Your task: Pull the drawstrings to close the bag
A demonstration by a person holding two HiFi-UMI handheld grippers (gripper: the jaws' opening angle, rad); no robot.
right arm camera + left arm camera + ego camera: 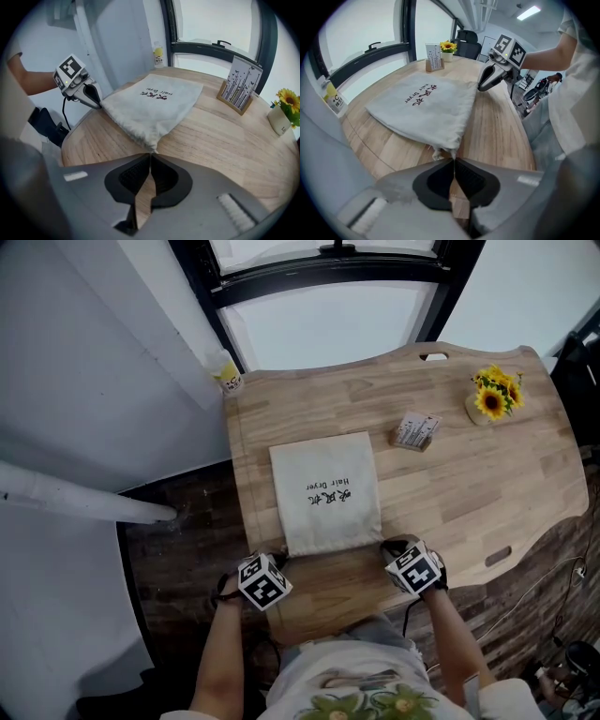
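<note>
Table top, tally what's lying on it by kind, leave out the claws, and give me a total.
Cloth bag: 1
Card stand: 1
Sunflower pot: 1
Total: 3

**Soft daylight, bowed edges**

Daylight comes in from the window at 12 o'clock in the head view, and the glass is washed out to plain white. It lights the table evenly, with no hard glare. Shadows are faint and short, and only a thin one runs along the edge of the bag. The floor at 8 o'clock is dim. The print on the bag is sharp.

Both gripper views are round fisheye pictures with black corners, and straight lines bow near the rim. A ceiling lamp glows at 1 o'clock in the left gripper view. The left gripper and the right gripper, at 6 o'clock, are soft and out of focus.
</note>
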